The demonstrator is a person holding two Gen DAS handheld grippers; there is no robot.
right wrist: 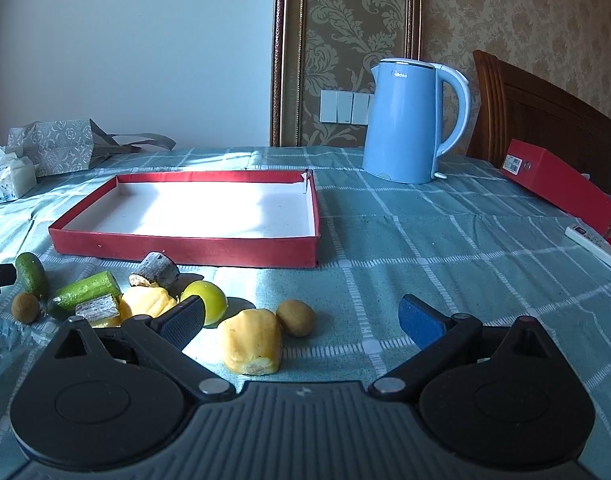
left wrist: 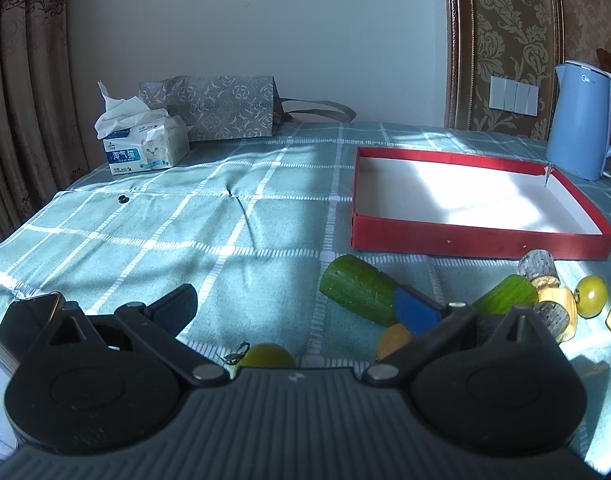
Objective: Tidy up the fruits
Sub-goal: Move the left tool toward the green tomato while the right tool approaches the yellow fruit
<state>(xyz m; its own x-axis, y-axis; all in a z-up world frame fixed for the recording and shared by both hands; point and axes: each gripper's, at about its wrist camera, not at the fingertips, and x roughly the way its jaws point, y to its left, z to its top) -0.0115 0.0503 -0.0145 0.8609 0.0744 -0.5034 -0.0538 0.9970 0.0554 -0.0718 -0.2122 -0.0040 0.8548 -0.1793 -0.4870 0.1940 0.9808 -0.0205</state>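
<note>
A checked green cloth covers the table point(right wrist: 425, 248), lit in patches by sun, and I have both tools low over its near edge. My right tool point(right wrist: 301, 316) has its fingers wide apart and empty, with a yellow chunk point(right wrist: 251, 342) lying between them and a small brown fruit point(right wrist: 296, 317) just beside it; I judge that chunk the easiest first pick. My left tool point(left wrist: 297, 312) is likewise spread and holds nothing, a green fruit point(left wrist: 267, 354) close under its body and a cucumber piece point(left wrist: 357, 290) near its blue finger. The rest of the fruit sits in a loose heap on the cloth in front of the tray: a second green piece point(right wrist: 85, 290), a grey-barked piece point(right wrist: 155, 272), a round lime-coloured fruit point(right wrist: 207, 300), probably dumped there to be sorted. Beyond them the red tray point(right wrist: 185, 246) lies flat with its white floor bare, so nothing is organised yet. Farther back stand a blue kettle point(right wrist: 401, 124), a tissue pack point(left wrist: 145, 148) and a patterned bag point(left wrist: 213, 106) against the wall.
</note>
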